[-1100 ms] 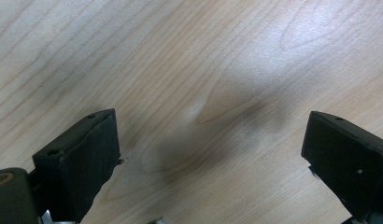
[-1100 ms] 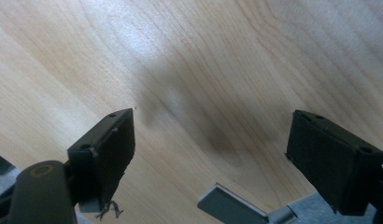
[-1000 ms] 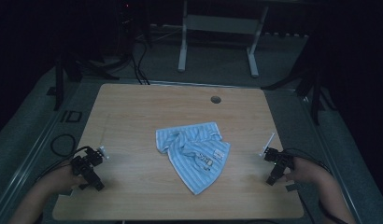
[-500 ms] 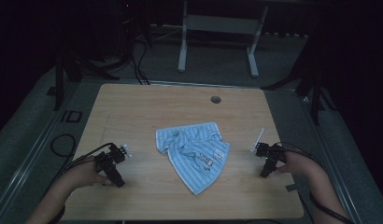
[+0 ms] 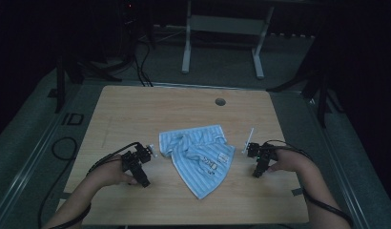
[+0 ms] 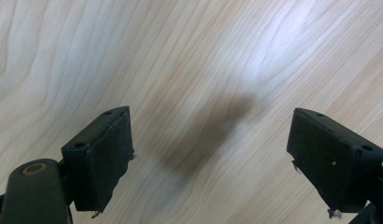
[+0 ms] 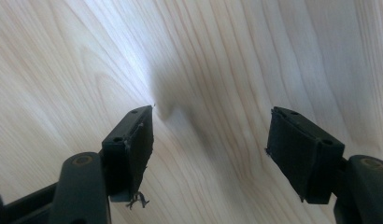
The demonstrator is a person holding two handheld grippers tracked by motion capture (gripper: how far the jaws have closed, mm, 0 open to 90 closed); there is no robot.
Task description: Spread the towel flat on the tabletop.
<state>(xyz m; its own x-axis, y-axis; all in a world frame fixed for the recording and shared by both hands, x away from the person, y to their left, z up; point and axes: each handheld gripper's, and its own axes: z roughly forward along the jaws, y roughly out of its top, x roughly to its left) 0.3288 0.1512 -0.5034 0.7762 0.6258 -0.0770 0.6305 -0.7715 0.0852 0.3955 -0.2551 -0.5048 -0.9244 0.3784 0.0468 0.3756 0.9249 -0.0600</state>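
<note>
A crumpled light-blue striped cloth (image 5: 198, 155) lies in the middle of the wooden table (image 5: 136, 109). My left gripper (image 5: 147, 151) sits just left of the cloth's left edge, held by a hand. It is open, its jaws wide apart over bare wood (image 6: 208, 154). My right gripper (image 5: 253, 148) is just right of the cloth, also open over bare wood (image 7: 208, 154). Nothing lies between either pair of jaws.
A round cable hole (image 5: 220, 101) sits near the table's far edge. Cables trail from both grippers along the forearms. Beyond the table stand a white desk frame (image 5: 222, 43) and dark stands on the floor.
Both grippers have moved inward from the table's sides toward the cloth, the left one rightward and the right one leftward. The cloth has not moved.
</note>
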